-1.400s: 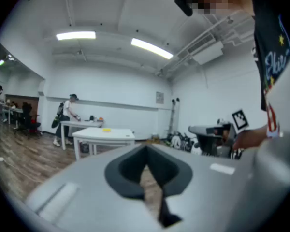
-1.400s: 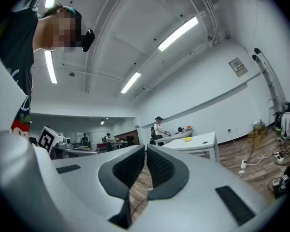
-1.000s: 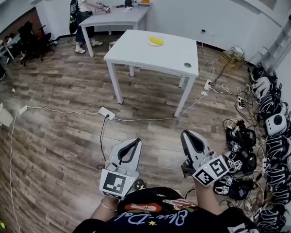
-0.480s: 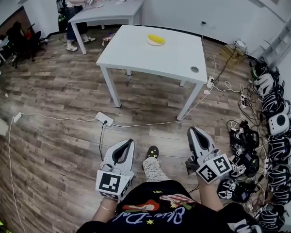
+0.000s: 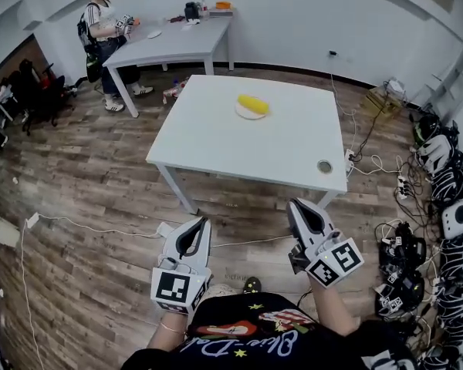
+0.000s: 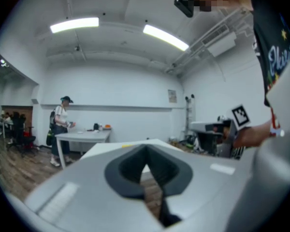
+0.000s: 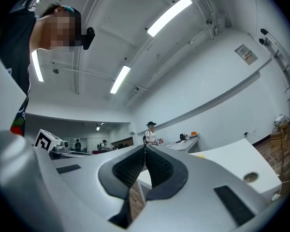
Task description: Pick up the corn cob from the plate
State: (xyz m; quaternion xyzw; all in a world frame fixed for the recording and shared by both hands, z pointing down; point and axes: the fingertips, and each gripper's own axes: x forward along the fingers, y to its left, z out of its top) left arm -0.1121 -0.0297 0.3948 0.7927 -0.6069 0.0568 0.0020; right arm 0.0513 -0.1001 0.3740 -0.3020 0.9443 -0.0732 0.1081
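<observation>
A yellow corn cob (image 5: 253, 104) lies on a small white plate (image 5: 248, 115) at the far middle of a white table (image 5: 216, 141). Both grippers are held well short of the table's near edge, over the wooden floor. My left gripper (image 5: 201, 223) is shut with its tips together and nothing in it; in the left gripper view the left gripper (image 6: 145, 152) points level at the table's edge. My right gripper (image 5: 298, 205) is shut and empty too; the right gripper view shows the right gripper (image 7: 145, 149) with its pads meeting.
A small round dark thing (image 5: 324, 166) sits at the table's near right corner. A second table (image 5: 170, 37) with a person (image 5: 100, 29) beside it stands at the back left. Headsets and cables (image 5: 440, 206) crowd the floor at the right. A power strip cable (image 5: 92, 230) crosses the floor.
I have walked toward the white table: it and the corn cob are closer and larger in the head view. Both grippers keep the same shut pose in front of me.
</observation>
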